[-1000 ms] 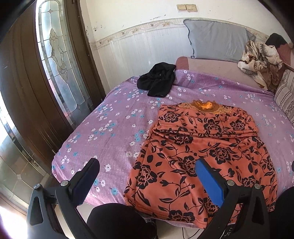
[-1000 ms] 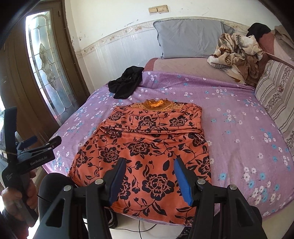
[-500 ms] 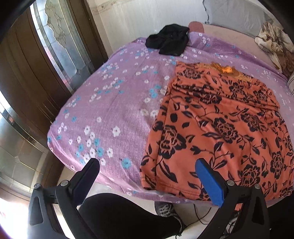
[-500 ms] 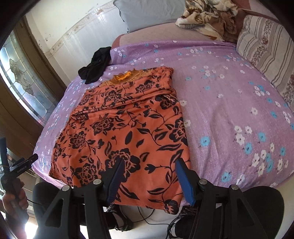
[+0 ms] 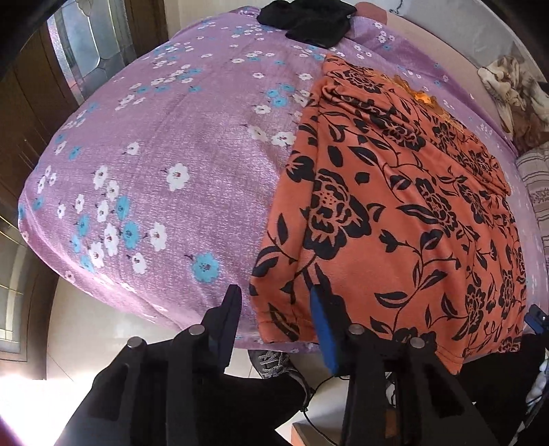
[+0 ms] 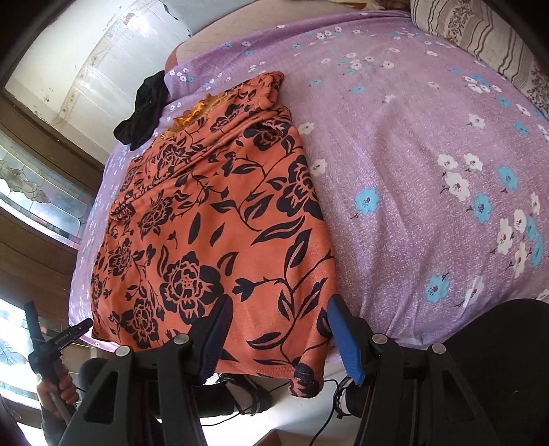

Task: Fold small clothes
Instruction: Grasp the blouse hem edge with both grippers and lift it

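An orange garment with black flowers (image 5: 394, 206) lies flat on the purple floral bedspread (image 5: 164, 164), its hem hanging over the near bed edge. It also shows in the right wrist view (image 6: 219, 219). My left gripper (image 5: 274, 305) is open, its jaws astride the garment's lower left hem corner, close above it. My right gripper (image 6: 278, 312) is open, its jaws astride the lower right hem corner. Neither holds cloth.
A black garment (image 5: 305, 20) lies at the far side of the bed, also seen in the right wrist view (image 6: 144, 109). A striped pillow (image 6: 480, 31) and crumpled blanket (image 5: 514, 96) sit at the right. Wooden door with glass (image 5: 85, 51) stands left.
Both grippers have dropped and moved forward to the garment's near hem corners. The left gripper's jaws have narrowed but stay open. The garment has not moved.
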Available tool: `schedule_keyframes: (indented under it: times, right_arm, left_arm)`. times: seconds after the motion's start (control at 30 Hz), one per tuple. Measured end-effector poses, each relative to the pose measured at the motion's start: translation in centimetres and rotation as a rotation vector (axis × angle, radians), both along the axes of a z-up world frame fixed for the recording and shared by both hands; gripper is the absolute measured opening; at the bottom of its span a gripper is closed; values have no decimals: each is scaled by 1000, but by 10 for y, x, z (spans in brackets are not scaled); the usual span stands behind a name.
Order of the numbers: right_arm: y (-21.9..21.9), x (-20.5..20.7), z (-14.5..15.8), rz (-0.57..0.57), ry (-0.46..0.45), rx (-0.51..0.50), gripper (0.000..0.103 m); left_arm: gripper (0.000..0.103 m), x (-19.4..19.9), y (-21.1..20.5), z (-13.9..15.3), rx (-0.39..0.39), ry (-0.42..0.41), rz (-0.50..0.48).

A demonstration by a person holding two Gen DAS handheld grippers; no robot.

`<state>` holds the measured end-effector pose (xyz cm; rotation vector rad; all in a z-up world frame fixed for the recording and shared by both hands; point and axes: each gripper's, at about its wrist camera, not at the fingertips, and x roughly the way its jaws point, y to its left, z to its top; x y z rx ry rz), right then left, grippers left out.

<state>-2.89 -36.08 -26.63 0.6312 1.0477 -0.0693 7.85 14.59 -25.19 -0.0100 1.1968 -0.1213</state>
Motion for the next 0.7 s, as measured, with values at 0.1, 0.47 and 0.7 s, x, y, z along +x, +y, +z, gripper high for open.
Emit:
schedule_keyframes:
  times: [0.1, 0.47, 0.7]
  right_arm:
    - [0, 3, -3, -2, 10, 2, 61]
    - [-6, 5, -9, -29, 30, 27, 61]
    - [-12, 1, -9, -54, 27, 50, 61]
  left_arm:
    - [67, 2, -8, -6, -33, 23, -36]
    - [33, 6, -5, -27, -114, 92, -9]
    - [40, 3, -20, -16, -84, 43, -75]
